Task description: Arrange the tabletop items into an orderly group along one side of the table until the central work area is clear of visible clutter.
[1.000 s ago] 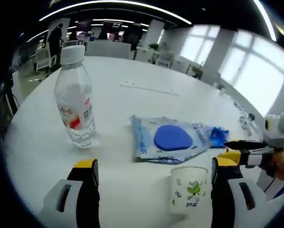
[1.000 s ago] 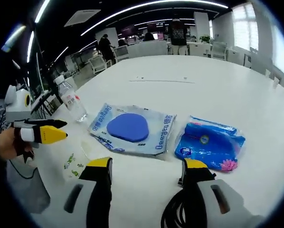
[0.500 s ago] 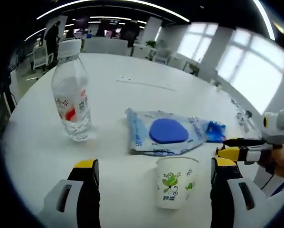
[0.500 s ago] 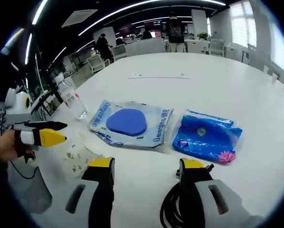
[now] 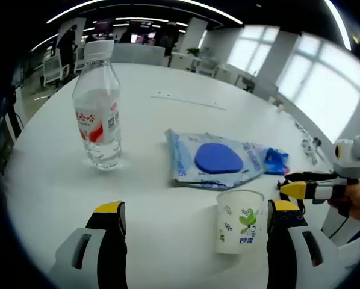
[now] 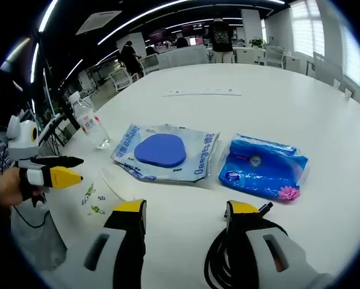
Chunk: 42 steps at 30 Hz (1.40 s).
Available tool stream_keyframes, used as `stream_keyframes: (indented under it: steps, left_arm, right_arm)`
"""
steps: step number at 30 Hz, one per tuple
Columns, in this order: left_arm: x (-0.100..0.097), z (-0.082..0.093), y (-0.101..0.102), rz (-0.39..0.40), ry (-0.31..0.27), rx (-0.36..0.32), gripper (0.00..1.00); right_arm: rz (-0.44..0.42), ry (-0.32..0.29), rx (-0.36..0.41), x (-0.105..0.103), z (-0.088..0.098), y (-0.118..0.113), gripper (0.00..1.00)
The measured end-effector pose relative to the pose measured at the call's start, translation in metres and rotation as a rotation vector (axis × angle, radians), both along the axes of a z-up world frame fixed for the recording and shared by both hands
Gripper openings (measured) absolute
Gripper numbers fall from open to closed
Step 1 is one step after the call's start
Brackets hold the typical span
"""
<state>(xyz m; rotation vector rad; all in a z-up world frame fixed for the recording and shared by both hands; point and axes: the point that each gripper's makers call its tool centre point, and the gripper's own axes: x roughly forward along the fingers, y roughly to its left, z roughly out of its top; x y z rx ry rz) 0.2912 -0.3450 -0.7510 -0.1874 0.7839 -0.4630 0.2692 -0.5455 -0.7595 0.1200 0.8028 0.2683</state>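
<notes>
Early in the tidy; left hand-held gripper [image 5: 195, 226] spread wide, cup [image 5: 239, 220] just ahead; right hand-held gripper [image 6: 186, 211] spread, empty; next, probably close on cup, shift beside bottle [image 5: 97, 107].

White table [image 5: 168, 114]; upright water bottle [image 5: 98, 105]; paper cup [image 5: 239, 221]; two flat packets [image 6: 166, 151] [image 6: 264, 173]

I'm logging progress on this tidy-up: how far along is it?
Nothing looks grouped yet. The water bottle, the pale packet with the blue disc, the blue pouch and the paper cup lie spread across the white table. The left gripper and right gripper are open and empty. All the moving remains.
</notes>
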Motion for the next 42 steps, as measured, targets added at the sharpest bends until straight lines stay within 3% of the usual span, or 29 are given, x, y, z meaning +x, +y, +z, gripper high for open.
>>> stream_keyframes:
  steps: [11,16,27,42]
  left_arm:
    - [-0.006,-0.004,-0.005,-0.026,0.017,0.003,0.94]
    - [-0.013,-0.001,-0.028,-0.106,0.007,0.002,0.93]
    - [-0.028,-0.010,-0.056,-0.160,0.036,-0.003,0.91]
    - [-0.039,-0.023,-0.080,-0.199,0.078,0.020,0.84]
  right_arm:
    - [0.001,0.010,0.006,-0.002,-0.003,0.003,0.52]
    - [-0.007,0.019,0.014,-0.003,-0.005,0.002,0.51]
    - [-0.023,0.028,0.023,-0.005,-0.008,-0.001,0.49]
    - [-0.054,0.040,0.051,-0.011,-0.012,-0.006,0.48]
